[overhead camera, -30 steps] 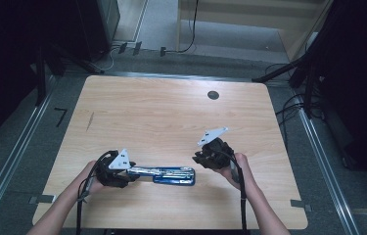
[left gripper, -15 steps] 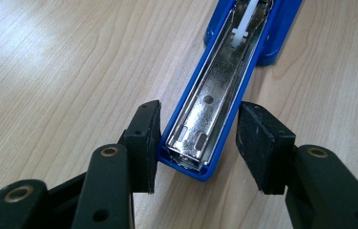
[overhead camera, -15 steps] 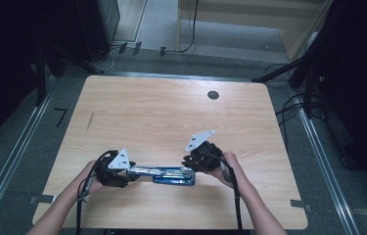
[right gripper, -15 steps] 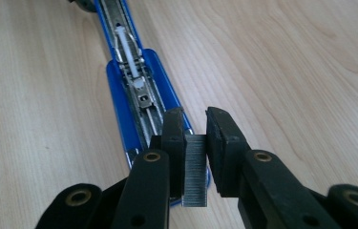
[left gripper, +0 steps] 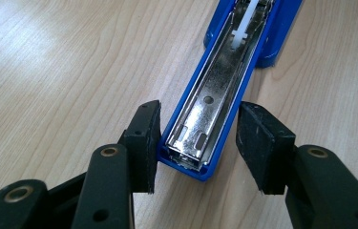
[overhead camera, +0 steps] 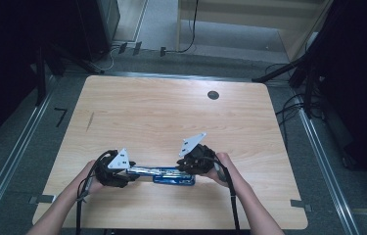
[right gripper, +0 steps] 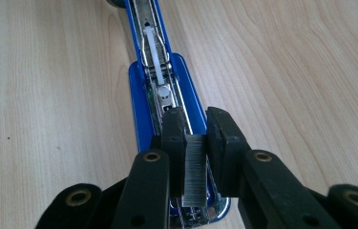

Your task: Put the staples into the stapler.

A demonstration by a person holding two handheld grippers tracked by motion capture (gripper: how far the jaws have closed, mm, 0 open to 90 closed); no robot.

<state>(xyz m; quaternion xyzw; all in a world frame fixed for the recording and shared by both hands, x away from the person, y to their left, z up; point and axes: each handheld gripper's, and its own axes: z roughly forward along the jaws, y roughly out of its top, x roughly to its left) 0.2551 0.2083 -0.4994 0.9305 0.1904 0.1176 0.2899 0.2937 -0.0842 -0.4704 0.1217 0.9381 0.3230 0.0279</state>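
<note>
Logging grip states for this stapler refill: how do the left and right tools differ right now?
The right tool is shut on a staple strip; the left tool holds nothing. The right tool's jaws stand close together, pinching the strip; the left tool's jaws are spread, one touching the stapler, the other apart. The right tool hangs over one end of the stapler, the left at the other. Both have black jaws.

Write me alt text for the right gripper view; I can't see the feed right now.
The right claw pinches a grey strip of staples between its two black jaws, directly above the opened blue stapler. The stapler's metal channel, with its white pusher, runs away up the frame across the pale wooden table.
</note>
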